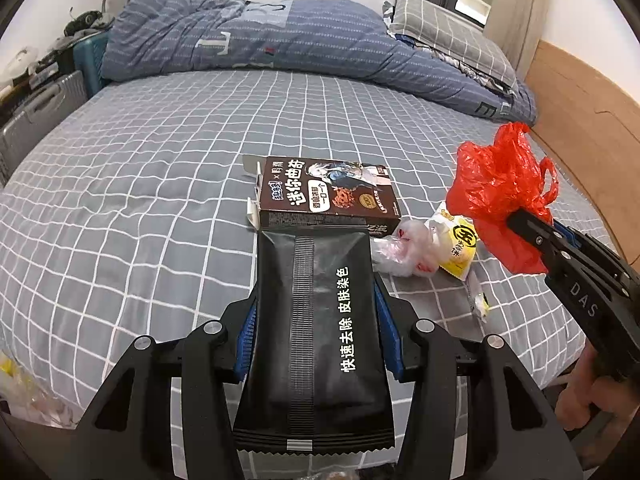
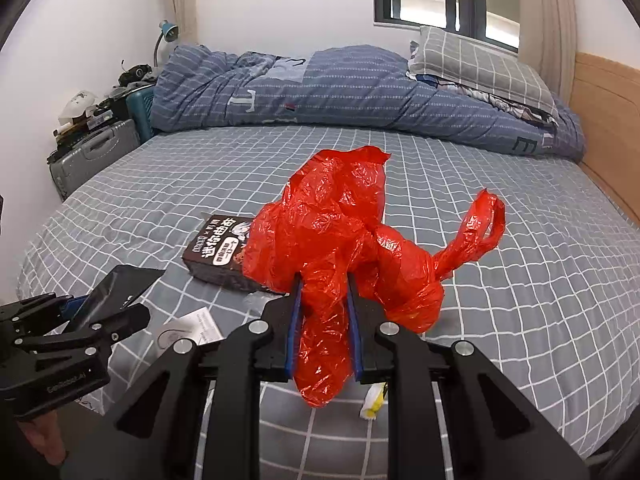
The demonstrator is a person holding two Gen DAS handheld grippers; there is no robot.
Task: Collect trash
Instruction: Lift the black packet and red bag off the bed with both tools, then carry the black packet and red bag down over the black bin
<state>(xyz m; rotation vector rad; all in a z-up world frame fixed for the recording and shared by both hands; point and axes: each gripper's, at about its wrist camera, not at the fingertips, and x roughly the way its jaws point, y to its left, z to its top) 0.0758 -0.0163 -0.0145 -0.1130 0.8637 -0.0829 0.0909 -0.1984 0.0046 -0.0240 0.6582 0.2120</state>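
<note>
My left gripper (image 1: 316, 312) is shut on a flat black pouch (image 1: 316, 328) with white Chinese print and holds it above the bed. My right gripper (image 2: 323, 300) is shut on a crumpled red plastic bag (image 2: 344, 232); it also shows in the left wrist view (image 1: 500, 188), at the right. A dark brown cookie box (image 1: 328, 194) lies on the bed ahead of the pouch; it also shows in the right wrist view (image 2: 218, 248). A yellow and white snack wrapper (image 1: 456, 240) and a clear crumpled plastic bag (image 1: 404, 250) lie right of the box.
The bed has a grey checked sheet (image 1: 140, 184). A blue duvet (image 1: 280, 40) and a checked pillow (image 1: 448, 36) lie at the far side. Suitcases (image 1: 44, 116) stand left of the bed. A wooden headboard (image 1: 584, 96) is at the right. A paper slip (image 2: 188, 330) lies near the front.
</note>
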